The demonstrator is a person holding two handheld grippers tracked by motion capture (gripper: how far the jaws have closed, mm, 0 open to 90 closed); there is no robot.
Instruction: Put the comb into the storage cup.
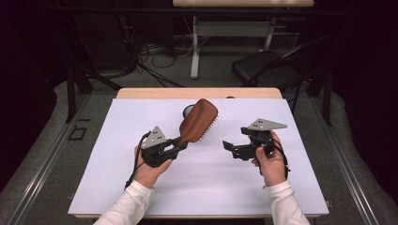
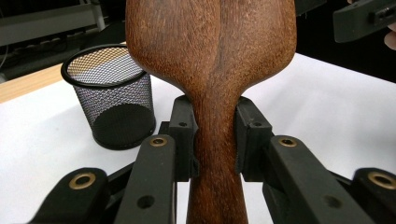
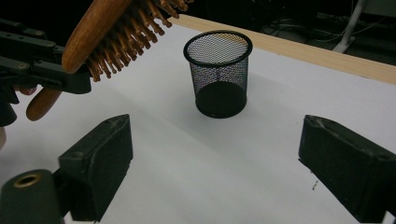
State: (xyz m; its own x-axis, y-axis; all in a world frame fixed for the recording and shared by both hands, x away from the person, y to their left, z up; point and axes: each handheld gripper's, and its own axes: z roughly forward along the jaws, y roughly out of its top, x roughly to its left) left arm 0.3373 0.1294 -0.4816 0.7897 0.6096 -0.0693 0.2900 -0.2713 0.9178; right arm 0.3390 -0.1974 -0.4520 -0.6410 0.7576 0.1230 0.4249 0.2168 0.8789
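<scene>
We've got the left gripper (image 1: 180,144) clamped on the hairbrush (image 1: 198,120) handle, head raised above the worktop (image 1: 206,187) near the mesh cup (image 3: 218,73). Right gripper (image 1: 228,147) apart, empty, beside it.

hairbrush (image 1: 199,121) above table (image 1: 141,187), left of centre | mesh cup (image 3: 217,73) behind it, on table

Brown wooden hairbrush (image 1: 199,120); black mesh cup (image 3: 218,74); white table cover (image 1: 206,183).
</scene>
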